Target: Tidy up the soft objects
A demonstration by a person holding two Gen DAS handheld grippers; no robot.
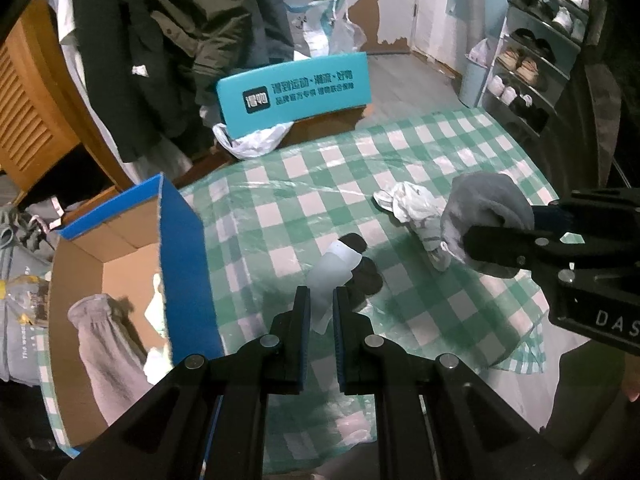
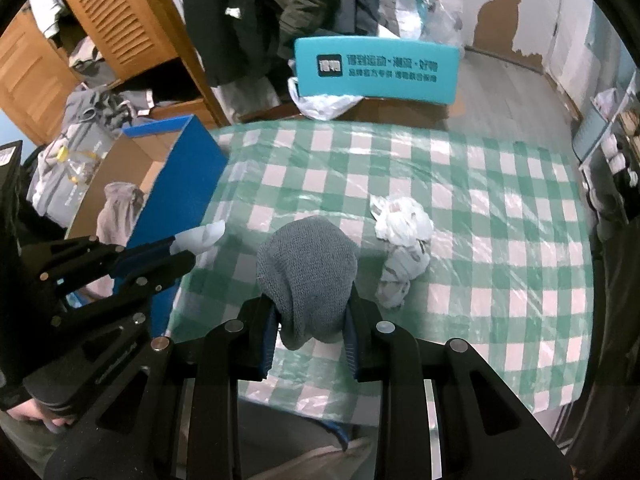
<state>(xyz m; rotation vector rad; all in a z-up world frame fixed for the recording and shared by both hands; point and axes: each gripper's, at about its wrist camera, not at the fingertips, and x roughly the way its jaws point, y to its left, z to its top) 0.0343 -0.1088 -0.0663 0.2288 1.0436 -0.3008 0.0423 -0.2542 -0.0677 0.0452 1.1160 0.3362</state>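
Note:
My left gripper [image 1: 321,308] is shut on a pale white soft piece [image 1: 332,276] and holds it above the checked tablecloth [image 1: 360,160], just right of the box. In the right wrist view the same left gripper [image 2: 184,250] shows at the left with the white piece [image 2: 200,236] sticking out of its tips. My right gripper [image 2: 309,328] is shut on a grey knitted sock [image 2: 308,272], lifted off the table. From the left wrist view the right gripper [image 1: 492,228] and the grey sock [image 1: 488,200] are at the right. A crumpled white cloth [image 2: 400,240] [image 1: 416,208] lies on the table.
An open cardboard box with a blue wall [image 1: 188,240] [image 2: 180,184] stands at the table's left edge, with a greyish cloth [image 1: 104,340] [image 2: 120,208] inside. A teal chair back [image 1: 292,92] stands behind the table, hung coats beyond it. A shoe rack [image 1: 536,60] is at the far right.

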